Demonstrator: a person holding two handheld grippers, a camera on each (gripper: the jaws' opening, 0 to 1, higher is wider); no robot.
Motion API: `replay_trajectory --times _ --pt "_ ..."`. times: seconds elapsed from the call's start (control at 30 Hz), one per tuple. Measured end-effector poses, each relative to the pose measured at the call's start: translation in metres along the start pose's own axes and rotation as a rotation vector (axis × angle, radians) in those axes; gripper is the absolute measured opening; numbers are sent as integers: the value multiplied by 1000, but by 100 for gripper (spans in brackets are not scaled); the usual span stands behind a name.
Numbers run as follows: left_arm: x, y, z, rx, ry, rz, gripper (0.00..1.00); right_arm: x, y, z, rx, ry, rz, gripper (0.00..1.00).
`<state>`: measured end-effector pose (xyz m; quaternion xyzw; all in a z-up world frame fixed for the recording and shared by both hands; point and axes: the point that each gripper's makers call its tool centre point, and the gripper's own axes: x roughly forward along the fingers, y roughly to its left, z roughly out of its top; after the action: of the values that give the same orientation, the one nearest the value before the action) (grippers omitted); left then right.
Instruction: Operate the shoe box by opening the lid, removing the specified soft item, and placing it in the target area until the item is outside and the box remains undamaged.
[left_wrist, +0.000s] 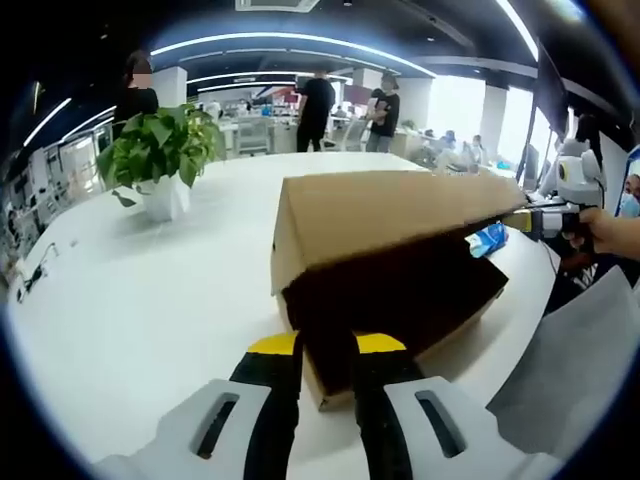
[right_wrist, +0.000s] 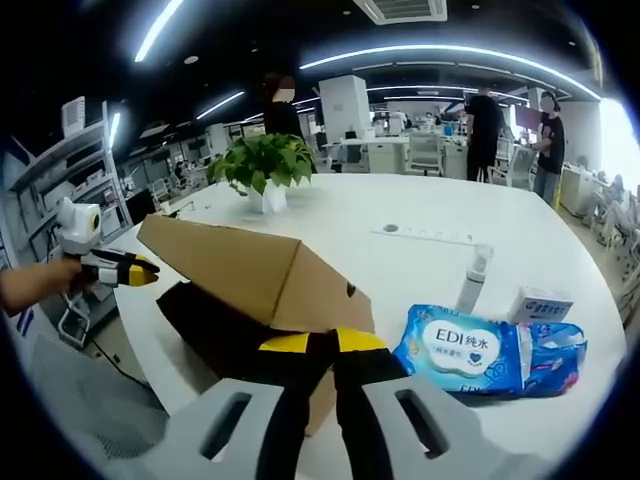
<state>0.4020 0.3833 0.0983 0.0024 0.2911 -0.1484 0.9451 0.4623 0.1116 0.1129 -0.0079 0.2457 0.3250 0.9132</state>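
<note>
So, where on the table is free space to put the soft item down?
Bare white table lies between the potted plant and the shoe box, and behind the box toward the far edge. It is crowded beside the box, where the wipes pack, spray bottle and small carton sit.

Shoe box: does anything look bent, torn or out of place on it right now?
Nothing looks damaged. The shoe box lies on the white table with its cardboard lid raised at a slant, edges straight, no tears visible. The inside is too dark to tell what it holds. The blue wipes pack lies beside the box, flat on the table.
</note>
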Motion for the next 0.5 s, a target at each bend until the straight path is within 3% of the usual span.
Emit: replay_trajectory --times 0.27,0.5 --pt "0 -6 7 50 -38 -16 21 -3 7 -11 -66 4 26 8" --pt "-1 -6 -4 62 -7 -16 21 -4 12 -23 -90 24 43 8"
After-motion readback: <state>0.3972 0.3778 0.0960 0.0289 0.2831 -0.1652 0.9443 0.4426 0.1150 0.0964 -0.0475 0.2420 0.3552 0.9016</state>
